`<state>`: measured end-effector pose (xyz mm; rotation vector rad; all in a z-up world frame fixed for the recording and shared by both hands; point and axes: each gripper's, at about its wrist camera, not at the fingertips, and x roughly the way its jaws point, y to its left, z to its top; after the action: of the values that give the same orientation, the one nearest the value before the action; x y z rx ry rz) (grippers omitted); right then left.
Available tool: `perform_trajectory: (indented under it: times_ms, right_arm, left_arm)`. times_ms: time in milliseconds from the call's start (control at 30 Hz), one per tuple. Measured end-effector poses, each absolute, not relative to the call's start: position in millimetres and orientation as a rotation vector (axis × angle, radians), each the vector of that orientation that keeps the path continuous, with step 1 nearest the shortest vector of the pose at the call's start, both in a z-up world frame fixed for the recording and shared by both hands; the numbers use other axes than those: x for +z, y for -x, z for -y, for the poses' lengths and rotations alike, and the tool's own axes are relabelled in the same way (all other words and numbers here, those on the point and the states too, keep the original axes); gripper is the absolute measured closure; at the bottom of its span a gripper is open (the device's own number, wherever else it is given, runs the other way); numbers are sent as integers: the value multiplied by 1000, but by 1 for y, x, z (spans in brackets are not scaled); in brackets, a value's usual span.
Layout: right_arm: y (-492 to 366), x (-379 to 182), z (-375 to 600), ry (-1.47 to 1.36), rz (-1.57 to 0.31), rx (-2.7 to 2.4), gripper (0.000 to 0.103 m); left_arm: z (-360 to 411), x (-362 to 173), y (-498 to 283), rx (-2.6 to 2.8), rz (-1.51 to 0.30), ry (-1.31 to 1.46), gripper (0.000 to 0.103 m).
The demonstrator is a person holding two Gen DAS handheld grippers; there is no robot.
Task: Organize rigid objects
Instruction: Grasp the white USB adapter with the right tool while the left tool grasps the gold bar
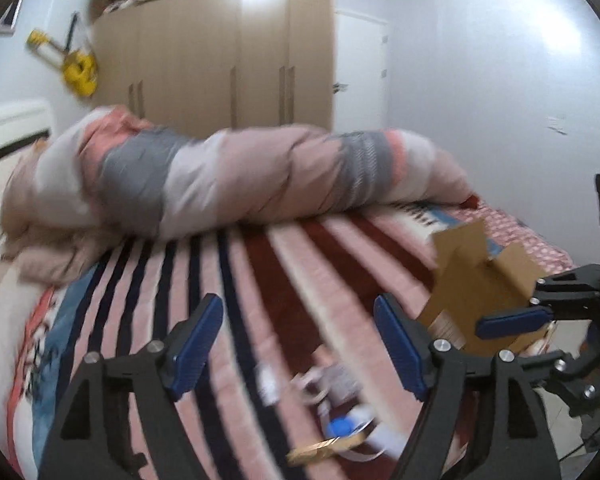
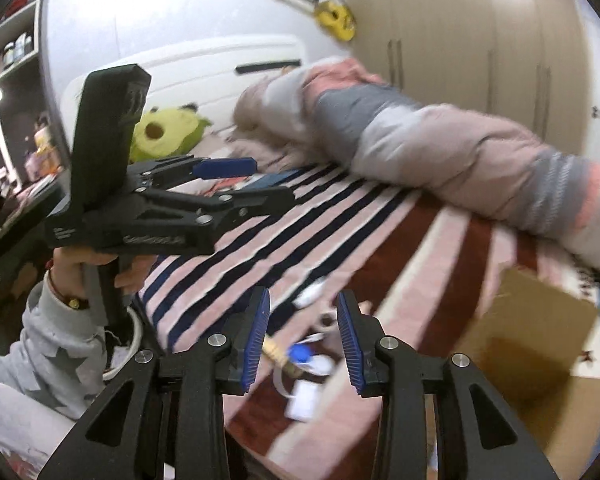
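The left gripper [image 1: 298,346] hangs above the bed with its blue-padded fingers spread wide and nothing between them. Just below and ahead of it, between the two fingers in its own view, lies a small pile of rigid objects [image 1: 340,412] on the striped blanket [image 1: 260,264]: a white piece, a blue round cap [image 1: 339,427] and a tan, flat wooden-looking piece [image 1: 320,450], all blurred. The right gripper [image 2: 303,338] is likewise parted and empty, poised over the same pile, where a white cup-like item [image 2: 327,322], the blue cap, a white rectangular block [image 2: 305,399] and a white elongated piece [image 2: 310,294] lie close together. To the right of the pile stands an open cardboard box [image 2: 532,344], its flaps raised, resting on the blanket. Beyond, a rolled pink-and-grey duvet [image 1: 240,176] stretches across the bed, with a green plush toy [image 2: 162,132] near the white headboard [image 2: 204,68].
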<state>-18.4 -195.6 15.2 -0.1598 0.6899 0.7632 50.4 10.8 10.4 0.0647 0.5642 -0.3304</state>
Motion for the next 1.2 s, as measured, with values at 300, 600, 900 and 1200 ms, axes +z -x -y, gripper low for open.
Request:
perform_trajectory:
  times_ms: [300,600,900,1200]
  right_arm:
    - [15,-102,156,180,-887,662,60]
    - [9,-178,166,197,-996,569,60]
    - [14,-170,179,224,-954,483,77]
    - [11,-171,199,185,-971,442,77]
  left_arm:
    - [-48,-105,-49,-350,-779,13,28]
    - [-35,-150,-51,-418,-851,35,28]
    - [-19,-159,-47,-574,-887,22,41]
    - [14,-165,-20,-711,-965,-166,61]
